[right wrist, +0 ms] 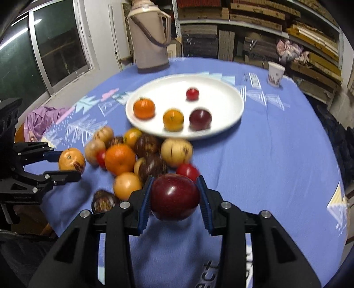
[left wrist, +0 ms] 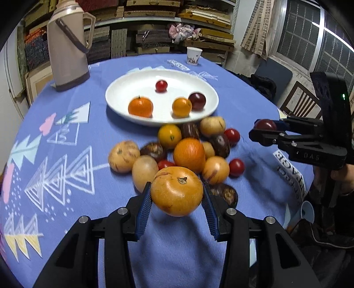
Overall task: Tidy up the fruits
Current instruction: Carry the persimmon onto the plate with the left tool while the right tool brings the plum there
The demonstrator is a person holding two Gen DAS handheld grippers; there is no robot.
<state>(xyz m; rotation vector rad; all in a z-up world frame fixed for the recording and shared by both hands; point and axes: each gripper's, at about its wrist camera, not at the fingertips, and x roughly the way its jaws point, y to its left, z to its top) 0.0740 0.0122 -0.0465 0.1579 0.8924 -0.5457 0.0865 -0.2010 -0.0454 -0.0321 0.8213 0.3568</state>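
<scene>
Above the fruit pile (left wrist: 177, 152), left gripper (left wrist: 177, 195) jaws clamping yellow-orange fruit (left wrist: 177, 191), right gripper (right wrist: 174, 197) jaws clamping dark red fruit (right wrist: 174, 197).

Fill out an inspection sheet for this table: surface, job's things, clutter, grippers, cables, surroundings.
Surface: round table under a blue patterned cloth.
Job's things: white plate holding four fruits, two orange, one small red, one dark red; a pile of loose fruit on the cloth in front of it.
Clutter: thermos jug and paper cup beyond the plate; purple cloth at the table edge.
Grippers: left gripper shut on a yellow-orange fruit; right gripper shut on a dark red fruit; both fruits look clear of the cloth.
Cables: nothing seen.
Surroundings: stacked shelves, windows, a wooden chair.
</scene>
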